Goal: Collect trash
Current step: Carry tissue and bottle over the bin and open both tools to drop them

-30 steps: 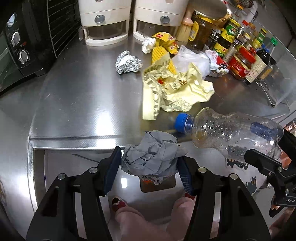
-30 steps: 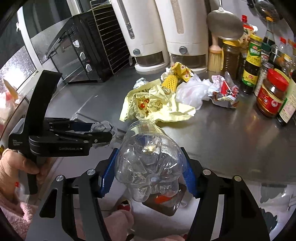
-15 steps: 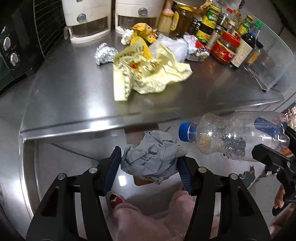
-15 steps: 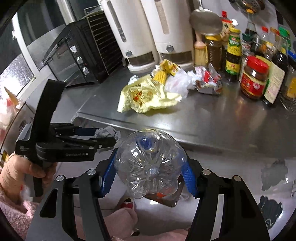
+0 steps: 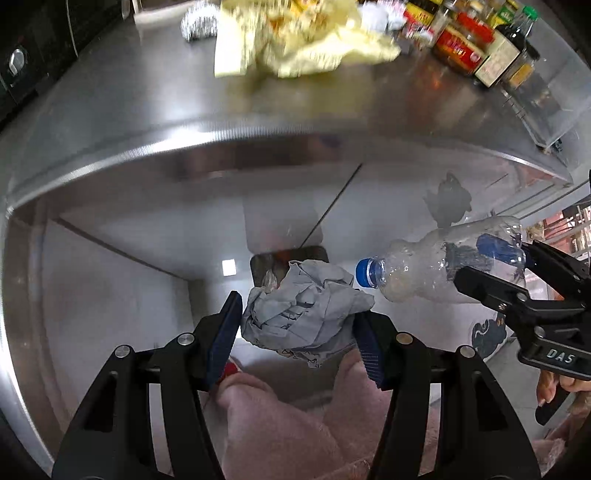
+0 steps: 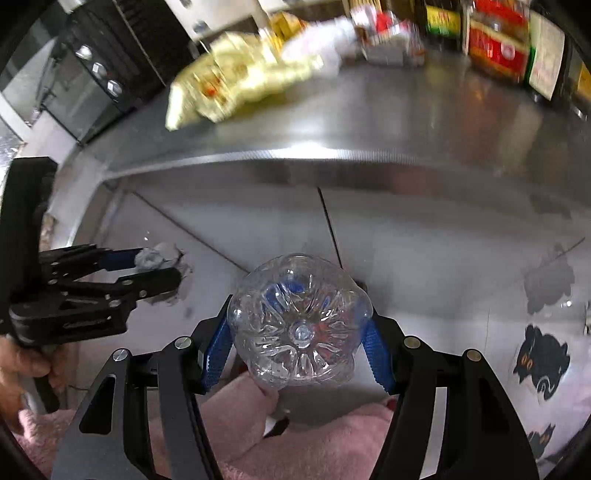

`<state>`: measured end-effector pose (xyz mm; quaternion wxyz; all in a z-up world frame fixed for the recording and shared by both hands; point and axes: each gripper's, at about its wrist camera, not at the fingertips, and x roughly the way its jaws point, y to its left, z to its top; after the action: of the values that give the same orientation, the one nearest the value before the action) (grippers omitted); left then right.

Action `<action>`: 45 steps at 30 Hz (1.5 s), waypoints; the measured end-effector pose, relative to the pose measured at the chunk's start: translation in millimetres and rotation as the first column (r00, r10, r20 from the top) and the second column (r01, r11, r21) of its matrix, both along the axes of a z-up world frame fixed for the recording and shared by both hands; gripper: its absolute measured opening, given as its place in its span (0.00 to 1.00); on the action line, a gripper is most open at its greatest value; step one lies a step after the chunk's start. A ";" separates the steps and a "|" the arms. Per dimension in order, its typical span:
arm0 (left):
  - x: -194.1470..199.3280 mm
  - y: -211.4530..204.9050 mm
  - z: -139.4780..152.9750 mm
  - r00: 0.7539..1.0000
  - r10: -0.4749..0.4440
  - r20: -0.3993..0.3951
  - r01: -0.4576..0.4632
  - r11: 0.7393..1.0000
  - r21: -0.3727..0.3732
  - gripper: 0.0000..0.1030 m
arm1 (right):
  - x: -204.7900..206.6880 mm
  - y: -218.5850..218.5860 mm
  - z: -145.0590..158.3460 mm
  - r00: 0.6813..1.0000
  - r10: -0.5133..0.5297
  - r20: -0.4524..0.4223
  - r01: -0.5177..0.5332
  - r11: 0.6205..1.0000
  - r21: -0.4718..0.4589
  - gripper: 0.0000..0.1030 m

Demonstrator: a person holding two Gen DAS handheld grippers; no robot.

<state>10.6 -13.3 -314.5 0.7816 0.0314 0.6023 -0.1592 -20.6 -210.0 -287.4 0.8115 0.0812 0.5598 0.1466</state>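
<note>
A: Left gripper (image 5: 297,328) is pinching the crumpled grey paper (image 5: 303,314); right gripper (image 6: 301,343) is clamped on the clear plastic bottle (image 6: 299,325), both below the counter (image 5: 129,122) edge.

B: Under the paper there's a dark square, possibly a bin opening. Up top, blurred yellow wrappers (image 5: 295,40), a foil ball (image 5: 197,24), and jars (image 5: 461,48) cut off.

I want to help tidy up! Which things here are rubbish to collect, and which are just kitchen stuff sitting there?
Rubbish for the job:
- grey paper wad, held by the left gripper
- clear bottle, held by the right gripper
- yellow wrapper on the counter
- foil ball

Just sitting there:
- sauce jars
- toaster oven
</note>
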 end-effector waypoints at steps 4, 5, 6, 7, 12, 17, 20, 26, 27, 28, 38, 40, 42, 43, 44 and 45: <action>-1.1 -0.2 -30.4 1.000 0.018 -0.025 -0.018 1.000 0.006 0.54 | 6.1 2.2 -33.1 0.997 -0.044 -0.058 0.043 0.999 -0.017 0.62; -1.9 -0.7 -40.5 0.999 0.023 -0.033 -0.022 1.000 0.008 0.54 | 7.4 2.8 -41.3 0.996 -0.054 -0.072 0.053 0.998 -0.022 0.62; -2.6 -1.6 -46.9 0.999 0.024 -0.037 -0.024 1.000 0.009 0.54 | 8.8 3.7 -51.6 0.994 -0.067 -0.089 0.065 0.998 -0.027 0.62; -3.4 -2.8 -53.3 0.999 0.024 -0.039 -0.024 1.000 0.010 0.54 | 9.2 4.7 -57.5 0.992 -0.072 -0.100 0.070 0.997 -0.028 0.62; -5.7 -6.9 -89.9 0.999 0.021 -0.047 -0.020 0.999 0.027 0.54 | 15.0 10.9 -91.1 0.985 -0.096 -0.140 0.090 0.995 -0.046 0.62; -4.4 -8.6 -125.2 0.996 0.033 -0.078 -0.031 0.999 0.016 0.54 | 26.0 14.2 -119.7 0.975 -0.142 -0.169 0.136 0.990 -0.047 0.62; -3.9 -10.8 -140.7 0.994 0.036 -0.101 -0.035 0.999 0.011 0.54 | 33.7 16.9 -135.5 0.969 -0.156 -0.190 0.148 0.987 -0.056 0.62; 0.7 -19.1 -167.8 0.990 0.029 -0.137 -0.025 0.999 0.027 0.54 | 43.8 23.4 -160.5 0.954 -0.182 -0.240 0.170 0.983 -0.068 0.62; 1.8 -20.3 -171.5 0.989 0.032 -0.143 -0.028 0.999 0.029 0.54 | 45.5 23.7 -164.1 0.951 -0.188 -0.247 0.176 0.982 -0.068 0.62; 3.7 -21.3 -173.7 0.988 0.033 -0.148 -0.029 0.999 0.031 0.55 | 47.0 23.9 -166.4 0.949 -0.192 -0.251 0.180 0.981 -0.067 0.62; 10.9 -22.9 -178.1 0.986 0.036 -0.164 -0.030 0.999 0.043 0.66 | 53.1 11.5 -168.6 0.936 -0.229 -0.269 0.226 0.973 -0.044 0.68; 12.3 -22.0 -175.6 0.987 0.039 -0.154 -0.030 0.998 0.055 0.72 | 55.1 8.2 -163.9 0.938 -0.236 -0.253 0.231 0.972 -0.049 0.74; 14.4 -19.4 -171.8 0.989 0.043 -0.145 -0.034 0.998 0.058 0.77 | 56.7 7.0 -159.9 0.940 -0.239 -0.245 0.234 0.971 -0.049 0.75; 15.1 -18.7 -169.7 0.989 0.043 -0.140 -0.035 0.997 0.063 0.78 | 57.9 6.4 -156.9 0.940 -0.240 -0.241 0.235 0.971 -0.050 0.76; 16.3 -17.3 -167.0 0.990 0.043 -0.136 -0.035 0.997 0.065 0.80 | 58.4 5.5 -154.5 0.941 -0.240 -0.238 0.235 0.971 -0.051 0.77; 17.1 -16.3 -164.6 0.990 0.042 -0.133 -0.033 0.997 0.066 0.83 | 58.9 5.4 -153.0 0.942 -0.241 -0.235 0.236 0.970 -0.051 0.81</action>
<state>27.8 -29.6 -479.1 0.7408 0.0342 0.6588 -0.1267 38.3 -204.7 -440.3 0.7505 0.1566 0.6413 0.0303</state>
